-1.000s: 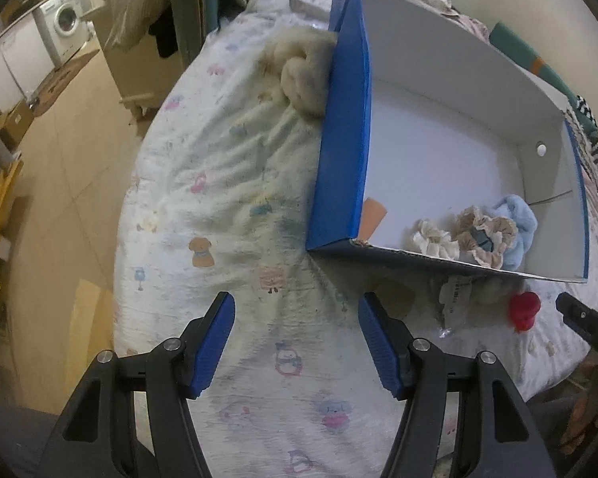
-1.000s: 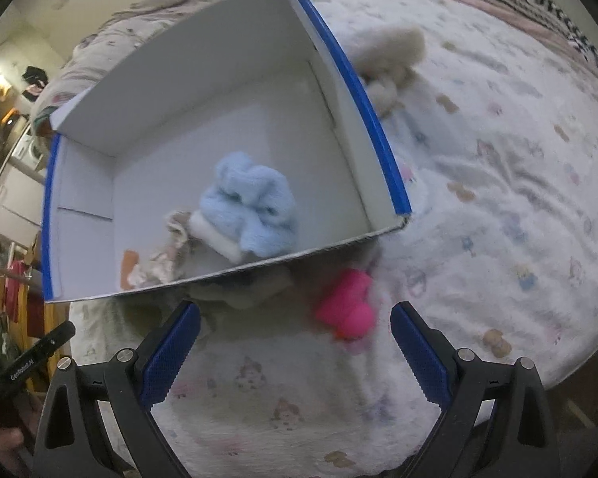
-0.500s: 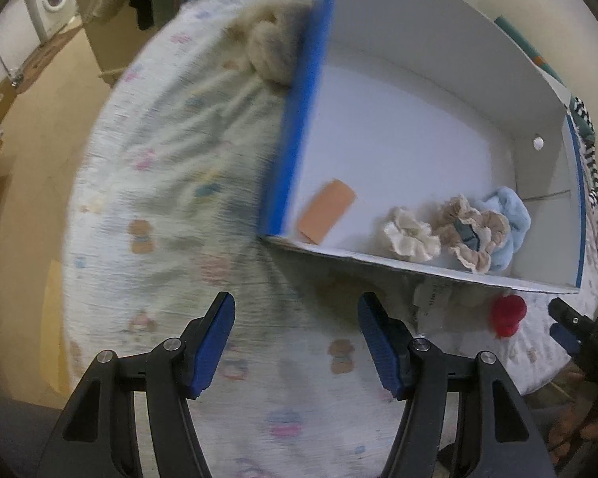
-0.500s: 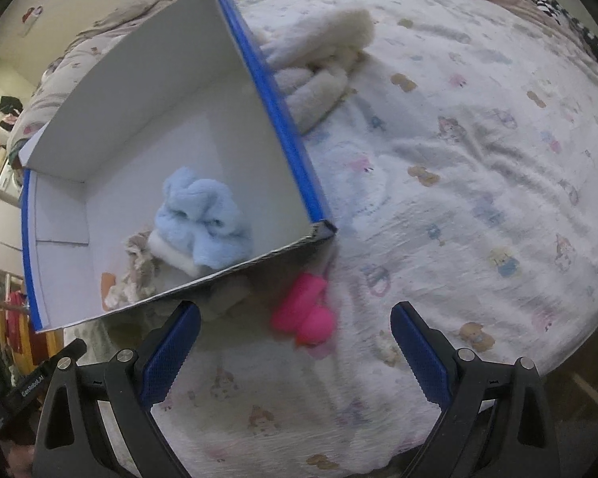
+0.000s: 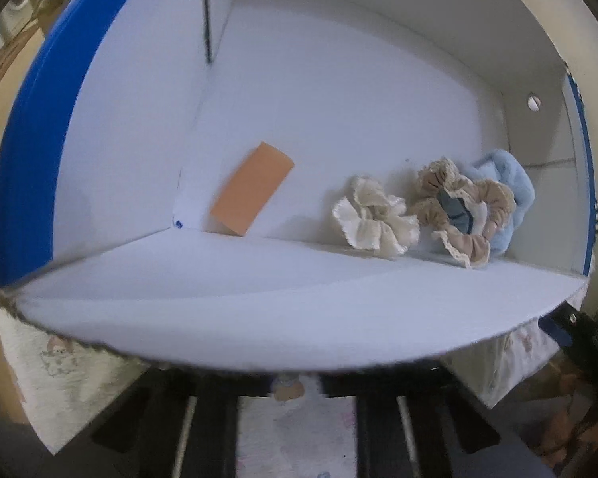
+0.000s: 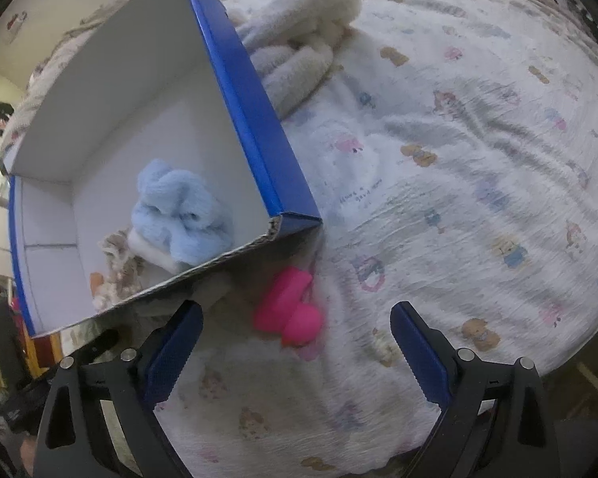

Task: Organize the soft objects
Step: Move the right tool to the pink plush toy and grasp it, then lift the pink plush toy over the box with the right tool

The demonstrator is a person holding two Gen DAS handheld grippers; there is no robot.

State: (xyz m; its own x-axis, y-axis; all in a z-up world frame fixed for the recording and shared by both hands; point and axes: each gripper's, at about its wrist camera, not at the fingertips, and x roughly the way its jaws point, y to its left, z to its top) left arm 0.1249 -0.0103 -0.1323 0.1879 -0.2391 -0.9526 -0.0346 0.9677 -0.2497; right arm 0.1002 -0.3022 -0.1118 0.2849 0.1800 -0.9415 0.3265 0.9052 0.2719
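A white box with blue outer walls (image 6: 255,119) lies on the bed. Inside it are a cream scrunchie (image 5: 374,219), a tan lace scrunchie (image 5: 462,215) and a light blue fluffy item (image 6: 183,211), also in the left wrist view (image 5: 514,195). A bright pink soft object (image 6: 291,310) lies on the bedsheet just outside the box corner, between the fingers of my open right gripper (image 6: 295,350). My left gripper's fingertips are hidden under the box's near wall (image 5: 259,318); only its black arms show. A cream fluffy item (image 6: 307,36) lies beyond the box.
An orange card (image 5: 251,195) lies on the box floor. The patterned bedsheet (image 6: 478,167) stretches to the right. The bed edge runs at the lower right. The right gripper's tip (image 5: 558,326) shows at the left view's right edge.
My left gripper has moved forward to the box, and its near wall now covers the fingertips. My right gripper has moved closer to the pink object.
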